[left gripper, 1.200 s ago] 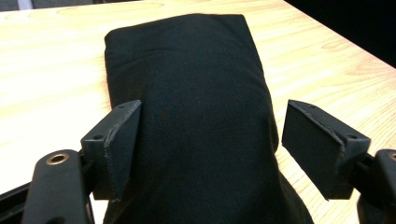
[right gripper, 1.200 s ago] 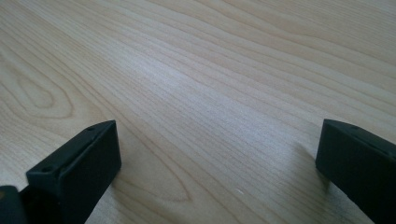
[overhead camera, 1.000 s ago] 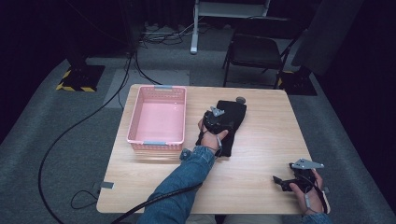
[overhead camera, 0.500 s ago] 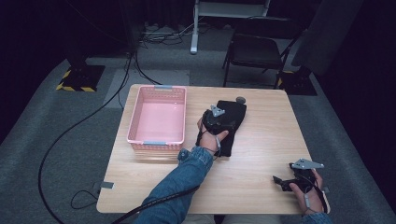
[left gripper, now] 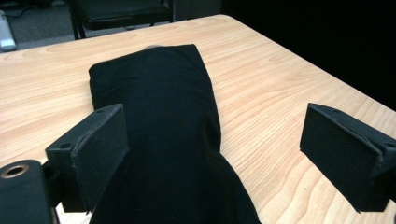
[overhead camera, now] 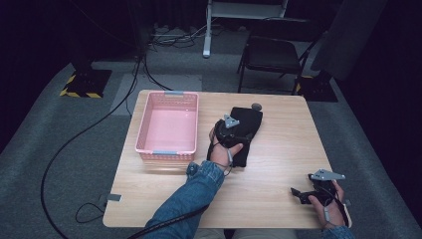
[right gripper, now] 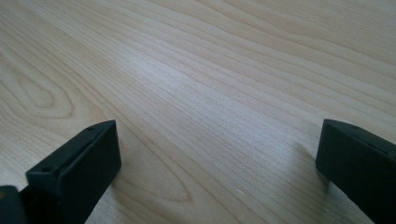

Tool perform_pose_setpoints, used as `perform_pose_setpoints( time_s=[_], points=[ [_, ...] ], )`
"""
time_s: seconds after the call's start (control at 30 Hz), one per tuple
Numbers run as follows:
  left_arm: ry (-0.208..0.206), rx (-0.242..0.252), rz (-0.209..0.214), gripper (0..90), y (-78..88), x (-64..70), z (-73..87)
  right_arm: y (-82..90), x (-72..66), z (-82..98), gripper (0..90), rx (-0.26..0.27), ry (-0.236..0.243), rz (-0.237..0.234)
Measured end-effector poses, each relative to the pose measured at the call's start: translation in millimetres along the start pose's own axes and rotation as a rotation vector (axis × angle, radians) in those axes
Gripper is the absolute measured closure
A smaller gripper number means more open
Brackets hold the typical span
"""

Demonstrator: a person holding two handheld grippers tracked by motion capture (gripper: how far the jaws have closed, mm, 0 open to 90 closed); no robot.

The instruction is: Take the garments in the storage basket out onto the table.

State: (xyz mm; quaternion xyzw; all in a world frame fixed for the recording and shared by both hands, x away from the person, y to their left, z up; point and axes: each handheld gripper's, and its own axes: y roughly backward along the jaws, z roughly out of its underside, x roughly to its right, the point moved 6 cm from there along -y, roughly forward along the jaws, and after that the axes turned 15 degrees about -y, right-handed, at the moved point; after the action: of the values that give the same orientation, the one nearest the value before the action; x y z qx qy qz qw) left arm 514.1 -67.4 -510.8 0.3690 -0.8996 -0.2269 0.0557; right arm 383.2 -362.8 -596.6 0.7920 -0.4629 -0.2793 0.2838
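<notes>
In the left gripper view the two black jaws are seen spread wide, having just been opening, and nothing is pinched: the black folded cloth (left gripper: 163, 140) lies on the table beneath and ahead of them, free of both pads. The left gripper (left gripper: 215, 154) is held just above the near end of the cloth and pointed along its length. In the high view the left gripper (overhead camera: 233, 130) is placed over the middle of the cloth (overhead camera: 247, 119), with the left hand (overhead camera: 222, 152) behind it and a denim sleeve (overhead camera: 191, 196) stretched in from the bottom edge.

The jaws of the right gripper (right gripper: 215, 168) are likewise spread wide, with only bare wood between them. In the high view the right gripper (overhead camera: 311, 191) is rested low near the table's front right corner, well apart from the cloth, and is held by the right hand (overhead camera: 331, 206).

The cloth's puffed folds are given by the left gripper view; its place just right of the pink basket (overhead camera: 149, 134), and a small grey round object (overhead camera: 256, 106) at its far end, are given by the high view.

The wooden table (overhead camera: 278, 164) is set on grey carpet in a dark room; a black chair (overhead camera: 271, 55) is stood behind it, and cables (overhead camera: 89, 134) are trailed over the floor at the left.
</notes>
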Motion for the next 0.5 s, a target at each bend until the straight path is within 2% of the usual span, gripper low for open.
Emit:
perform_pose_setpoints(
  time_s=[0.13,0.5],
  points=[
    [-0.022,0.007,-0.004,5.7,10.0,2.0,-0.2,0.0,0.0,0.0,0.0,0.0,0.0,0.0],
    [-0.043,0.013,0.002,5.4,29.5,1.5,4.5,0.0,-0.2,0.0,0.0,0.0,0.001,-0.001]
  ],
)
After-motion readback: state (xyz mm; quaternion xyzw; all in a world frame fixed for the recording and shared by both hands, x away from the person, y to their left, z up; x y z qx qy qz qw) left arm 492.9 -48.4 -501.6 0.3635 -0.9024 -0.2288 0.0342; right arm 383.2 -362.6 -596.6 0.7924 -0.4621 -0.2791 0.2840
